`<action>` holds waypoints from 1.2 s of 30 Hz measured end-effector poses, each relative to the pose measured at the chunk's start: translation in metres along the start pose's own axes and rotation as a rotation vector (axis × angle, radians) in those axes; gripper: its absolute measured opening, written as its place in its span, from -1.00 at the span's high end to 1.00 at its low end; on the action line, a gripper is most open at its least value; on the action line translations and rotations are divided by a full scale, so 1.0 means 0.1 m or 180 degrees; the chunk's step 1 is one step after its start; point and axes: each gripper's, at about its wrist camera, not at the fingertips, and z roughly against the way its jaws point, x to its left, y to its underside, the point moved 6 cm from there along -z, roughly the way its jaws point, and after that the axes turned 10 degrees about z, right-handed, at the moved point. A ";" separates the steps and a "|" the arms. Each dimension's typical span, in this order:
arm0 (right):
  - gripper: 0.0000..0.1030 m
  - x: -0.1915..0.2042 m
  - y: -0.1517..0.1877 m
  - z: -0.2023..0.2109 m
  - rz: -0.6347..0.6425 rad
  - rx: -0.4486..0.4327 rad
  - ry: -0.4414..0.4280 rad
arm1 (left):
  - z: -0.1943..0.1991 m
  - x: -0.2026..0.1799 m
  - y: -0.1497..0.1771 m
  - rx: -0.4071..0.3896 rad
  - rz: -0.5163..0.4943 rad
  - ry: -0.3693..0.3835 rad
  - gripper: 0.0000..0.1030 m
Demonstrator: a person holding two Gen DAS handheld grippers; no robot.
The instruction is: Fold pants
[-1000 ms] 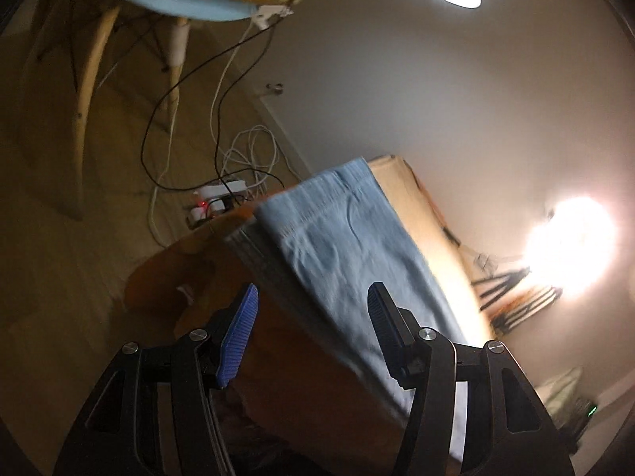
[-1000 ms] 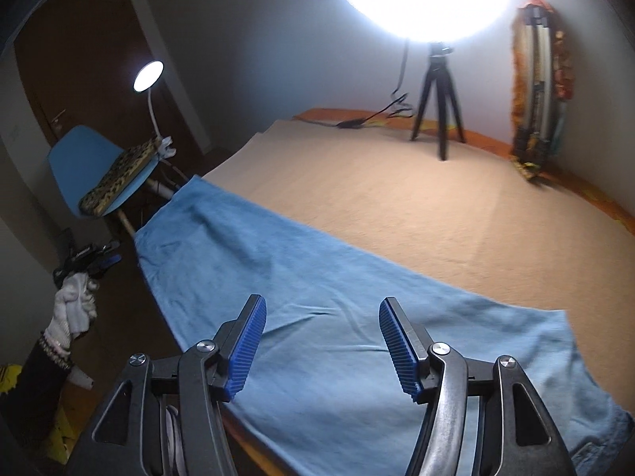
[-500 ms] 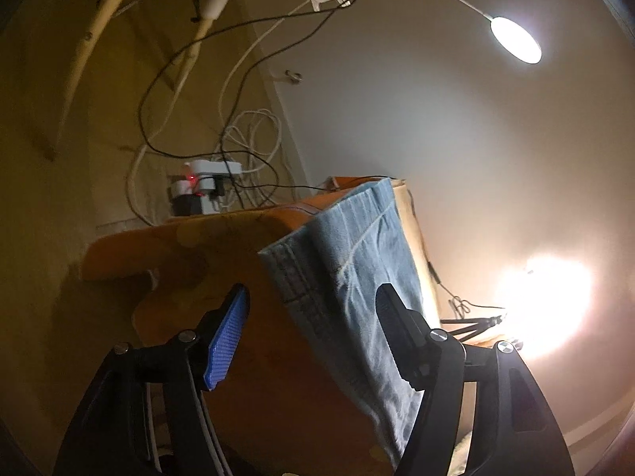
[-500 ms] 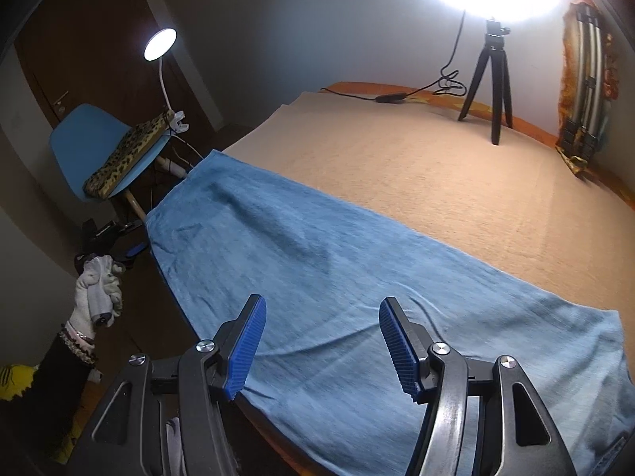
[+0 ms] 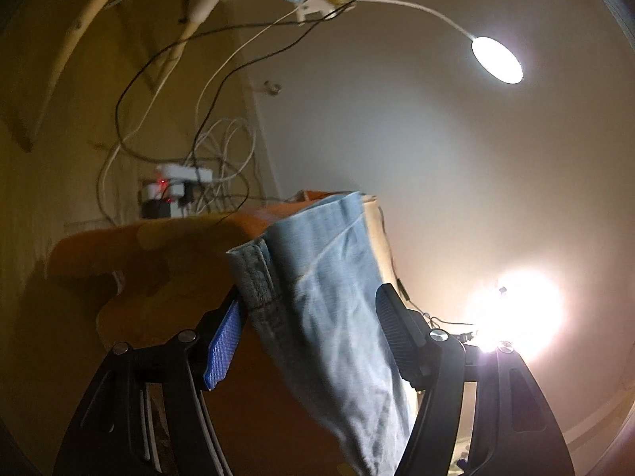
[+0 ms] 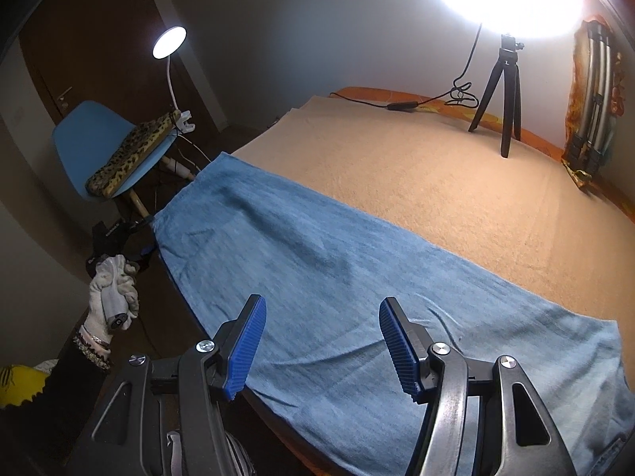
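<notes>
Light blue denim pants (image 6: 337, 277) lie flat and long across the near side of a beige-covered bed (image 6: 456, 182). In the left wrist view the hem end of the pants (image 5: 329, 293) hangs over the bed's corner, seen from below. My left gripper (image 5: 309, 333) is open with the hem edge between its jaws, not clamped. My right gripper (image 6: 321, 345) is open and empty, hovering just above the middle of the pants near the bed's front edge.
A blue chair (image 6: 91, 146) with a leopard-print cushion and a clip lamp (image 6: 170, 41) stands beyond the bed's left end. A ring light on a black tripod (image 6: 504, 91) stands on the bed's far side. A power strip and cables (image 5: 178, 186) lie on the floor.
My left gripper has come closer to the hem end, which now sits between its open jaws. My right gripper has moved lower over the pants and stayed open.
</notes>
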 end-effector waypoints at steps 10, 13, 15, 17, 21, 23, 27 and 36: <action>-0.21 0.03 0.01 -0.09 -0.0080 0.0026 -0.0092 | -0.08 -0.24 0.01 -0.0046 -0.0493 -0.0332 -0.27; -0.21 0.09 -0.02 -0.10 -0.0034 0.0017 -0.0127 | -0.14 -0.29 0.01 -0.0090 -0.0681 -0.0486 -0.23; -0.21 0.13 -0.04 -0.11 -0.0002 0.0018 -0.0135 | -0.21 -0.33 0.02 -0.0112 -0.0820 -0.0645 -0.16; -0.21 0.16 -0.08 -0.14 0.0018 0.0019 -0.0151 | -0.25 -0.38 0.04 -0.0132 -0.0959 -0.0740 0.00; -0.21 0.22 -0.18 -0.23 0.0066 0.0027 -0.0172 | -0.31 -0.45 0.05 -0.0239 -0.1255 -0.0927 0.77; -0.21 0.29 -0.27 -0.30 0.0114 0.0037 -0.0199 | -0.30 -0.49 0.07 -0.0279 -0.1359 -0.0910 0.77; -0.27 0.49 -0.52 -0.48 0.0230 0.0076 -0.0331 | -0.26 -0.59 0.16 -0.0305 -0.1561 -0.0776 0.78; -0.46 1.07 -1.43 -1.24 0.0270 0.0322 -0.0933 | -0.24 -0.92 0.56 -0.0196 -0.2194 -0.0488 0.79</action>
